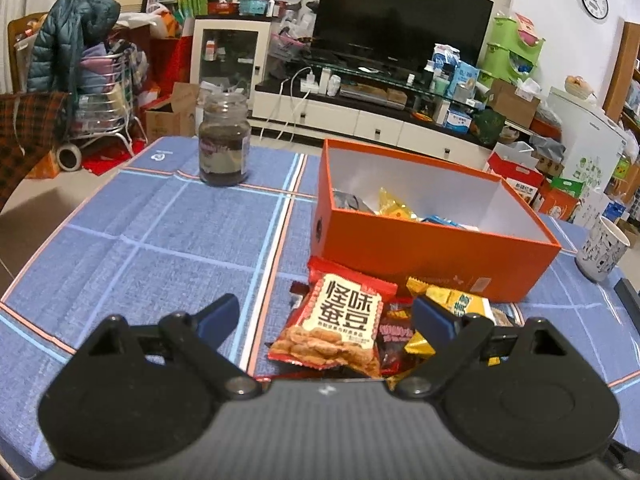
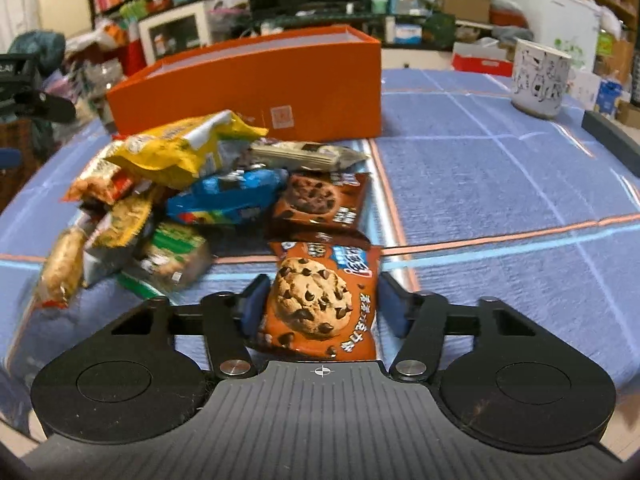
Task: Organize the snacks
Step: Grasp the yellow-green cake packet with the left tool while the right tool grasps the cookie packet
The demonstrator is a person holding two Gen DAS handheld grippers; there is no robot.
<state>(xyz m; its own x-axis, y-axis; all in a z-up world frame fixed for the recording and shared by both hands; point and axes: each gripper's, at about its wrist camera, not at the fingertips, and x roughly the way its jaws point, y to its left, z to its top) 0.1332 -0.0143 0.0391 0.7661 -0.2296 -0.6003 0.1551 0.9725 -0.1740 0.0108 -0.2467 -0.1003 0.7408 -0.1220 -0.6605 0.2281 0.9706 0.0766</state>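
An open orange box (image 1: 400,256) stands on the blue checked tablecloth (image 1: 160,240) with a few snack packets (image 1: 396,204) inside. In front of it lies a pile of snacks. My left gripper (image 1: 326,308) hovers open over that pile, with a red broad-bean packet (image 1: 340,320) lying between its fingers, untouched. In the right wrist view, my right gripper (image 2: 322,292) is shut on an orange chocolate-chip cookie packet (image 2: 320,304), both blue pads against its sides. A darker cookie packet (image 2: 320,200) lies just beyond, and the mixed pile (image 2: 168,184) is to the left before the box (image 2: 248,92).
A dark glass jar (image 1: 224,140) stands at the far left of the table. A patterned white mug (image 2: 540,78) sits at the far right, with a dark flat object (image 2: 612,140) at the right edge. Behind the table are a TV stand, shelves and cartons.
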